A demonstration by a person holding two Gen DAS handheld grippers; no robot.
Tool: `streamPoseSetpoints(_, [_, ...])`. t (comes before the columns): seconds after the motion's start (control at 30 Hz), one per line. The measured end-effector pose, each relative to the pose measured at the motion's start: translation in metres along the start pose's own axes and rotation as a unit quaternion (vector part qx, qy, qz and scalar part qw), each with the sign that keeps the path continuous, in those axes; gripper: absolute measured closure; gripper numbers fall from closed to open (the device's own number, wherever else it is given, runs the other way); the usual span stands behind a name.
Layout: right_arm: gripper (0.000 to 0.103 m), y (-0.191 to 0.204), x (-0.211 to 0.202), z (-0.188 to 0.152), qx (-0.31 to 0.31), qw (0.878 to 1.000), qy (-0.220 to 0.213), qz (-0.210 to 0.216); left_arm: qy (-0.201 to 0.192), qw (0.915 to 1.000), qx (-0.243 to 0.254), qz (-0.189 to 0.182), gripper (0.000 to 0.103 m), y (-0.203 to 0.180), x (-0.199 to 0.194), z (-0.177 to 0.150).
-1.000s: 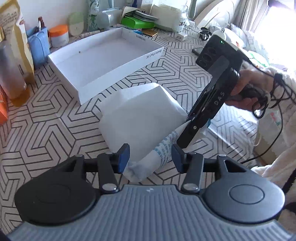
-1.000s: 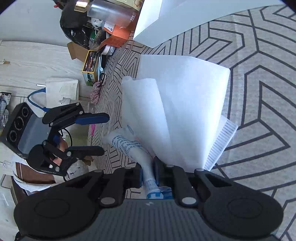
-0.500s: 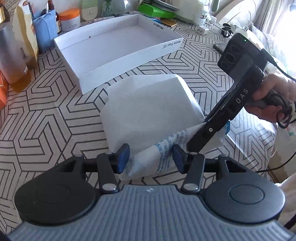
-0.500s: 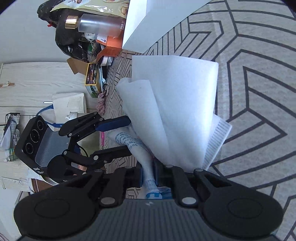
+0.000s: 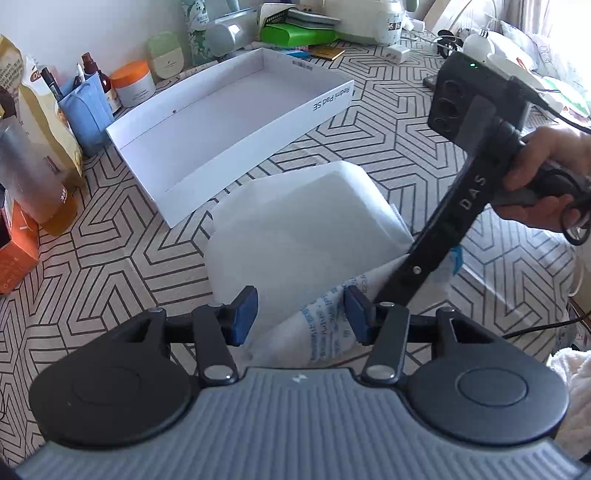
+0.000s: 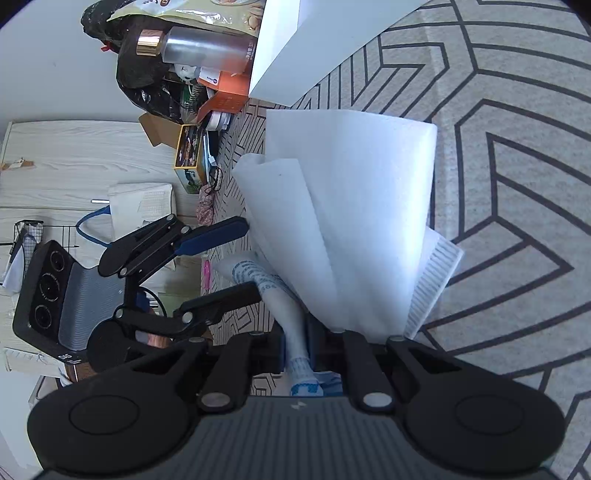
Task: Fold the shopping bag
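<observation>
The patterned table (image 5: pixel 92 266) fills both views. At centre frame lies the shopping bag (image 5: pixel 306 225), white, thin, soft and light, likely to slump; its printed edge looks the best hold. The right gripper (image 6: pixel 295 347) is clamped there; the left gripper (image 5: pixel 301 308) straddles it, jaws apart. The bag's underside layers are hidden.

Your surface (image 5: pixel 110 254) carries a geometric-patterned cloth. An open white box (image 5: pixel 229 114), shallow, sits toward the back. Left edge: blue pouch (image 5: pixel 86 112), orange-lidded jar (image 5: pixel 133 83), clear bottle (image 5: pixel 26 173), orange carton (image 5: pixel 14 251). A green case (image 5: pixel 295 33) lies along the far clutter.
</observation>
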State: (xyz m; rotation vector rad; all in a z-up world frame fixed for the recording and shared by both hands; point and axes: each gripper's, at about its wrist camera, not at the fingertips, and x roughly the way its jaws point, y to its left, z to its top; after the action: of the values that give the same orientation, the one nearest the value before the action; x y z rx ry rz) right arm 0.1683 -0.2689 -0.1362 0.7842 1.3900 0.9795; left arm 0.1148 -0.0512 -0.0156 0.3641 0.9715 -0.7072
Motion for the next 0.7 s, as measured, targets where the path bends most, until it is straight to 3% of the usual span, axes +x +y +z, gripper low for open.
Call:
streamPoseSetpoints(0.2, [0.091,0.008,-0.001,-0.005,-0.013,1.000,-0.007,-0.018,0.003,0.9998,0.019,-0.002,0.052,-0.003,0.006,0.000])
streamPoseSetpoints(0.3, [0.074,0.042,-0.006,-0.018,-0.100,0.991,-0.026,-0.085,0.015,0.9997,0.007,-0.017,0.051,0.003,0.011,0.005])
streamPoseSetpoints(0.33, [0.060,0.058,-0.008,-0.027,-0.146,0.982,-0.040,-0.117,0.017,0.9996,-0.001,-0.024,0.051,0.006,0.013,0.005])
streamPoseSetpoints(0.37, [0.050,0.077,-0.012,-0.043,-0.204,0.964,-0.063,-0.160,0.019,0.9993,-0.009,-0.031,0.051,0.010,0.013,0.006])
streamPoseSetpoints(0.4, [0.049,0.094,-0.015,-0.060,-0.260,0.939,-0.092,-0.203,0.020,0.9991,-0.013,-0.035,0.051,0.011,0.014,0.006])
streamPoseSetpoints(0.43, [0.049,0.106,-0.016,-0.077,-0.312,0.911,-0.122,-0.241,0.022,0.9989,-0.017,-0.038,0.050,0.013,0.015,0.006])
streamPoseSetpoints(0.5, [0.053,0.130,-0.016,-0.111,-0.414,0.840,-0.174,-0.304,0.024,0.9985,-0.023,-0.044,0.050,0.015,0.016,0.006])
streamPoseSetpoints(0.53, [0.061,0.137,-0.013,-0.124,-0.458,0.811,-0.186,-0.312,0.025,0.9982,-0.026,-0.047,0.050,0.016,0.016,0.007])
streamPoseSetpoints(0.57, [0.076,0.141,-0.008,-0.135,-0.490,0.792,-0.186,-0.314,0.026,0.9980,-0.029,-0.050,0.050,0.017,0.017,0.007])
streamPoseSetpoints(0.6, [0.083,0.145,0.000,-0.145,-0.521,0.772,-0.176,-0.319,0.027,0.9977,-0.033,-0.053,0.050,0.019,0.017,0.007])
streamPoseSetpoints(0.7, [0.086,0.149,0.029,-0.159,-0.572,0.732,-0.133,-0.344,0.031,0.9967,-0.042,-0.062,0.050,0.022,0.019,0.007])
